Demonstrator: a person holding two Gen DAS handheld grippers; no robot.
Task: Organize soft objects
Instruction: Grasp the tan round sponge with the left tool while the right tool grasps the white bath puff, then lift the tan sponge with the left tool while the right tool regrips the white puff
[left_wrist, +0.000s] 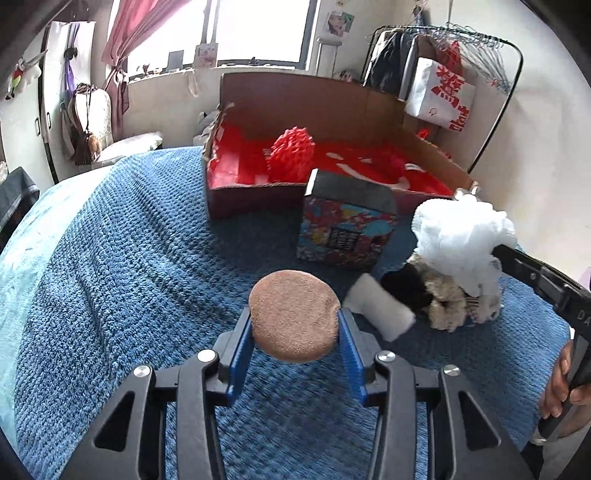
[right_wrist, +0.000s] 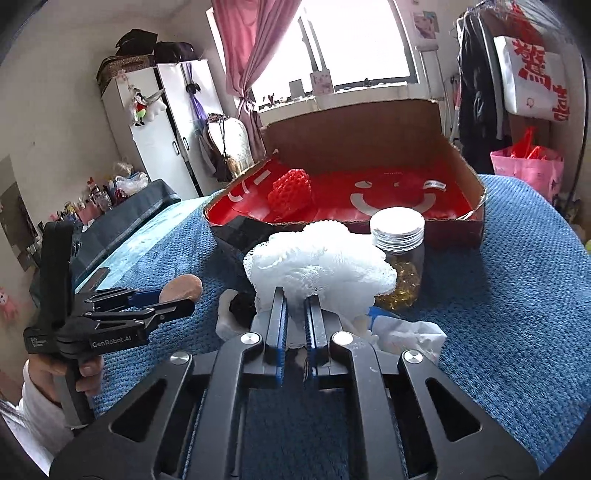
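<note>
Left gripper (left_wrist: 295, 328) pinches a round tan sponge (left_wrist: 294, 314) between its 2 blue pads, held above the blue knit blanket (left_wrist: 122, 266). Right gripper (right_wrist: 295, 314) is nearly pressed together, clamping the base of a white mesh pouf (right_wrist: 317, 262). Just past the sponge: a white roll (left_wrist: 380, 310), a black item and a tan plush toy (left_wrist: 447, 299) bunched together. Beyond, a patterned box (left_wrist: 343, 229) and a clear jar (right_wrist: 399, 251). Farthest, a cardboard tray (left_wrist: 332, 107), red-lined, holds 1 red mesh pouf (left_wrist: 291, 151).
</note>
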